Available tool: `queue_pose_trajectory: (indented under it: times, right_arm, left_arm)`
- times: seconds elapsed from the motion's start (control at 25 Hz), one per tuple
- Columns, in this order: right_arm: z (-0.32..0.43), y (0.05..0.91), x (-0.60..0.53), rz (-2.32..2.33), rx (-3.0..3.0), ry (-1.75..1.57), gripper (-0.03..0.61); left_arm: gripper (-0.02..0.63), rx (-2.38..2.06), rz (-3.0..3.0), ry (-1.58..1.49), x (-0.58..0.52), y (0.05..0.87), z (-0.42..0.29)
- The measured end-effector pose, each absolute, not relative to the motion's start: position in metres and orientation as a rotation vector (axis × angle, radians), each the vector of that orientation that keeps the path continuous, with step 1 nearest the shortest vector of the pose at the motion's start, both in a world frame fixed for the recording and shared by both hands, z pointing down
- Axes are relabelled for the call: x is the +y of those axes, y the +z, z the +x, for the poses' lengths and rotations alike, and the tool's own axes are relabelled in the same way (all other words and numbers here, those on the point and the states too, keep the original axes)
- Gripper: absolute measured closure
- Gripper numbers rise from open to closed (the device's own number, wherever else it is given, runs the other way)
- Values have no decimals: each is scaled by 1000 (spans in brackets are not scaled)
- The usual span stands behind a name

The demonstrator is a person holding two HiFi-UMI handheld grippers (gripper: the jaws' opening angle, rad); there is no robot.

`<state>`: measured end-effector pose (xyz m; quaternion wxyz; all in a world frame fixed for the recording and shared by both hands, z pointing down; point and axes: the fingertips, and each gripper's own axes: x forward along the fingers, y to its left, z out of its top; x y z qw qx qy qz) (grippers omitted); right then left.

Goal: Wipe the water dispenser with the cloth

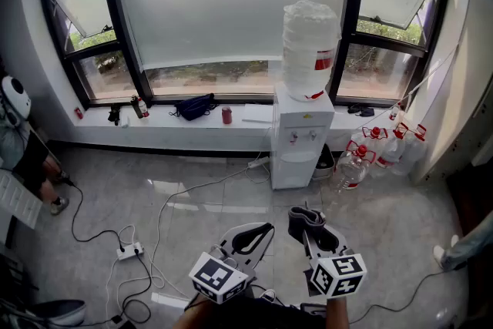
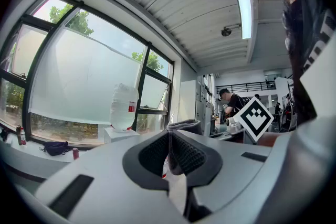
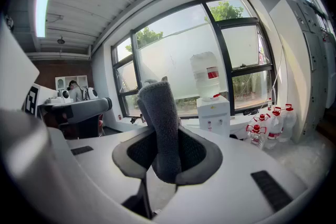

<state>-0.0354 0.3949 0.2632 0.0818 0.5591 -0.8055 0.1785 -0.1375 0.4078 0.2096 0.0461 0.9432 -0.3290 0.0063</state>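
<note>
The white water dispenser (image 1: 298, 141) stands against the window wall with a big clear bottle (image 1: 310, 48) on top. It is well ahead of both grippers. My right gripper (image 1: 311, 225) is shut on a folded grey cloth (image 3: 159, 127), which sticks up from between its jaws. The dispenser (image 3: 214, 113) shows past the cloth in the right gripper view. My left gripper (image 1: 253, 238) is beside the right one, jaws closed together with nothing in them. In the left gripper view the dispenser bottle (image 2: 124, 107) is far off to the left, and the cloth (image 2: 185, 124) peeks over the jaws.
Spare water jugs with red caps (image 1: 371, 152) stand on the floor right of the dispenser. A power strip (image 1: 129, 250) and loose cables lie on the floor at the left. A black bag (image 1: 194, 105) and a red can (image 1: 226, 115) rest on the windowsill. A person (image 1: 21, 150) sits at far left.
</note>
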Motion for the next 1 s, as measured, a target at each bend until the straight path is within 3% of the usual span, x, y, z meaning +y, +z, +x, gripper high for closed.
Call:
queue_pose_trajectory:
  times: [0.56,1.0]
  right_arm:
    - [-21,270,399,1683,-2449,595,474]
    - [7,277,348,1731,-2421,635,474]
  left_arm:
    - [583,-1009,2869,60,405,210,-126]
    - [583,-962,2872,83,342,216,-101]
